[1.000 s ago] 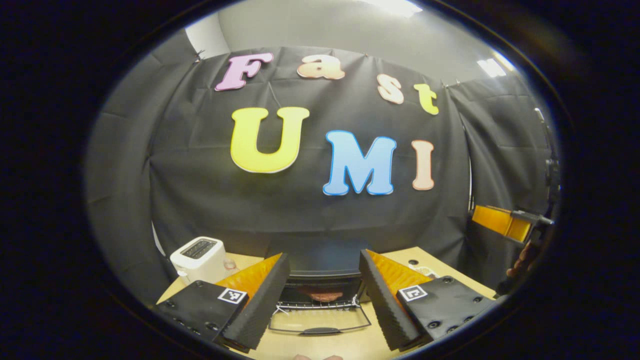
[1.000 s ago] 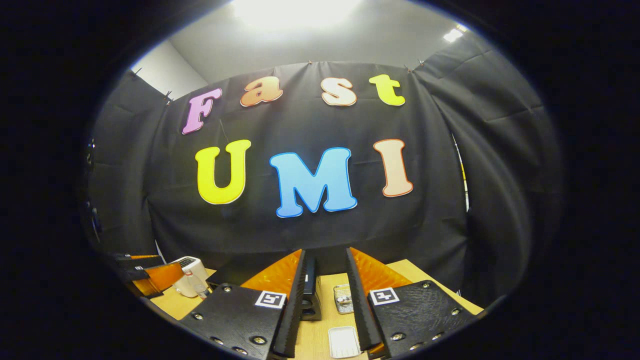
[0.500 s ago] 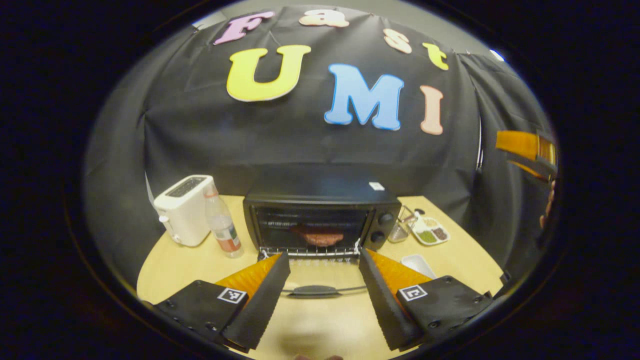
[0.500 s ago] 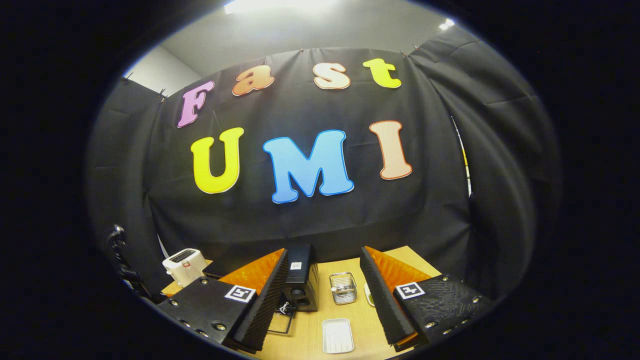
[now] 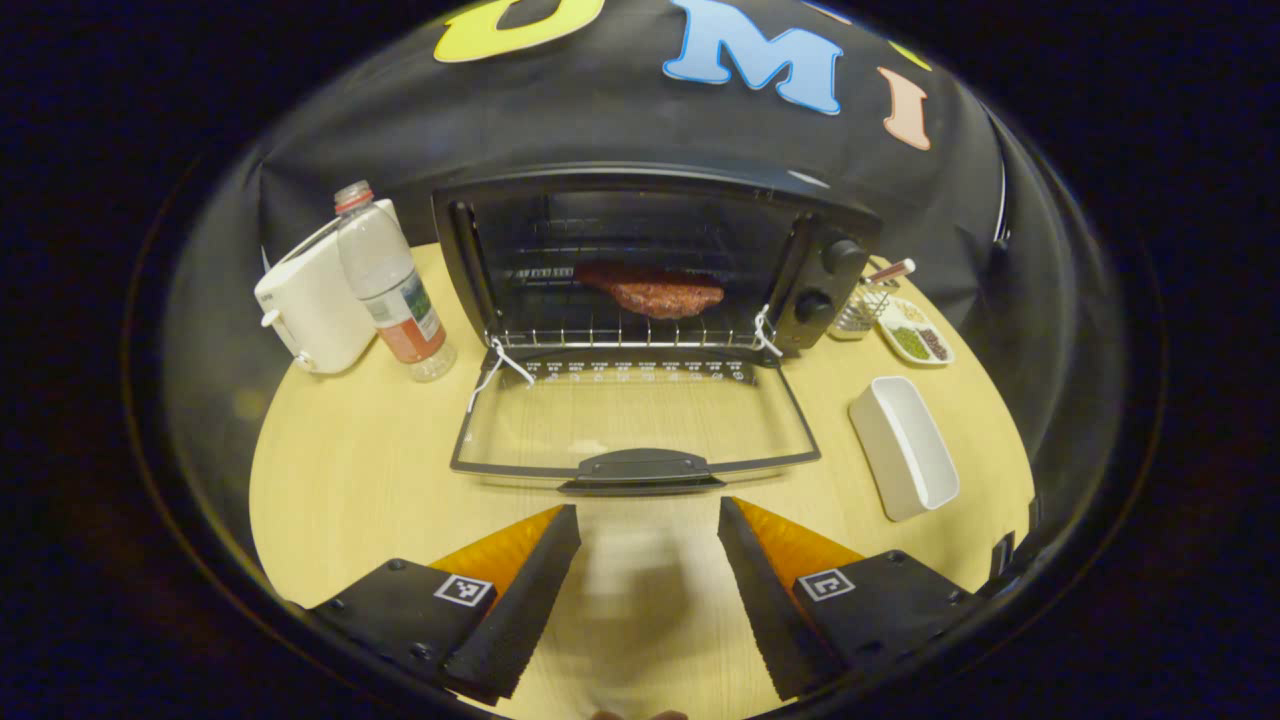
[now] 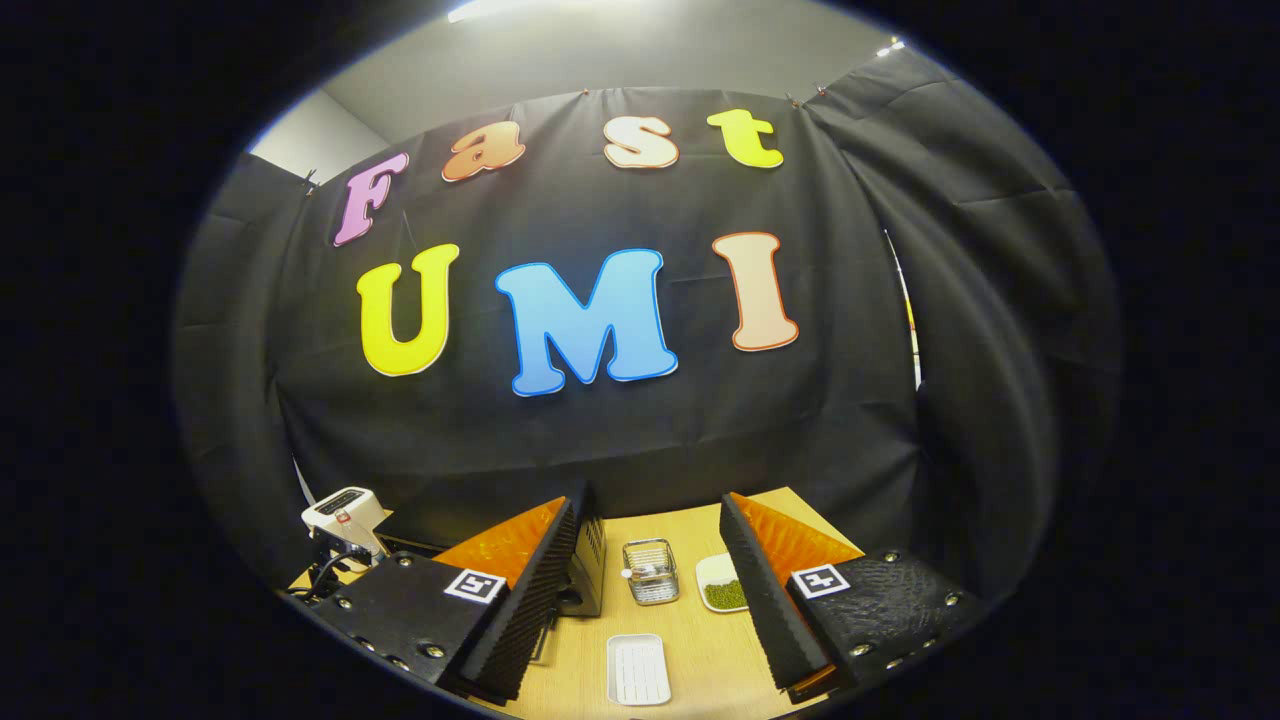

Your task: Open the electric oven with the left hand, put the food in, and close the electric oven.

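Your table (image 5: 340,480) is the biggest thing here, and the electric oven (image 5: 650,255) sits on it at 12 o'clock from your left gripper (image 5: 648,560). The oven door (image 5: 630,425) is already down flat, lying open toward you. The food (image 5: 650,290) is a reddish patty, and it rests on the rack inside the oven, so I think closing is the only job left. The door handle (image 5: 640,470) is the thing to watch: it lies just ahead of your left gripper at 12 o'clock, and its long side runs from 9 to 3 o'clock, across the gap between the fingers. Your left gripper is spread wide and holds nothing. It is much nearer the handle than your right gripper (image 6: 645,590), which is also spread wide, holds nothing, and points at the booth wall above a white tray (image 6: 637,668). To close the door you would likely come under that handle and lift it up and away from you.
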Tool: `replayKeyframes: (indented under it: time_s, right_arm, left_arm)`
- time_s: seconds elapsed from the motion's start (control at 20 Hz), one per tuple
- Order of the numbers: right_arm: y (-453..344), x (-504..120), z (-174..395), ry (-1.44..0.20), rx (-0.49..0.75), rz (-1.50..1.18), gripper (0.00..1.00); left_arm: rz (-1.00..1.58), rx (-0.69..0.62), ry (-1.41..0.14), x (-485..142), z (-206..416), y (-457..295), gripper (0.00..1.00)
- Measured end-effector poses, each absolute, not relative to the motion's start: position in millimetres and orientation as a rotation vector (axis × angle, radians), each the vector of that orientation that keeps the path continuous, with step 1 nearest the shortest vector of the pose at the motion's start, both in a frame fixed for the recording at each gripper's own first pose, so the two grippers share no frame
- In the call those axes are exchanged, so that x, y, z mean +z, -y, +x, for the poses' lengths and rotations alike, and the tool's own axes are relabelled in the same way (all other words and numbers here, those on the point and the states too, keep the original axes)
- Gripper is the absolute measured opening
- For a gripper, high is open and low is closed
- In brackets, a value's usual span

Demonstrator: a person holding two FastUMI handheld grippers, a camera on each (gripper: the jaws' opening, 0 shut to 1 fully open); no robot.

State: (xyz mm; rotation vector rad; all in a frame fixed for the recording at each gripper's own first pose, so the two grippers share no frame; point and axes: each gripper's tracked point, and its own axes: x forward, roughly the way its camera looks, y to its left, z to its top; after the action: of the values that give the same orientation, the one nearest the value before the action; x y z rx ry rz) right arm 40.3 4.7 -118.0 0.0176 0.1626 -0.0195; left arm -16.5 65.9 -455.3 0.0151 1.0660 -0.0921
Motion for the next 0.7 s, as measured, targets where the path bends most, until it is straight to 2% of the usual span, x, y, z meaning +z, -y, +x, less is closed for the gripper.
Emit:
replayKeyframes:
  time_s: [0.1, 0.15, 0.2, 0.3, 0.35, 0.7]
  right_arm:
    - [1, -122, 43, -0.172, -0.028, 0.017, 0.91]
    - [4, -124, 44, -0.176, -0.035, 0.018, 0.92]
    - [6, -125, 47, -0.179, -0.04, 0.023, 0.95]
    - [10, -128, 50, -0.186, -0.05, 0.032, 0.95]
    - [12, -129, 50, -0.187, -0.054, 0.033, 0.95]
    - [17, -126, 55, -0.185, -0.073, 0.032, 0.95]
  left_arm:
    - [0.034, -0.095, -1.107, -469, -13, -66, 0.99]
    - [0.038, -0.097, -1.128, -475, -13, -66, 0.92]
    - [0.038, -0.095, -1.153, -481, -13, -65, 0.92]
    - [0.032, -0.09, -1.194, -492, -13, -65, 0.99]
    - [0.038, -0.088, -1.207, -497, -12, -65, 0.95]
    - [0.029, -0.083, -1.26, -511, -6, -65, 0.95]
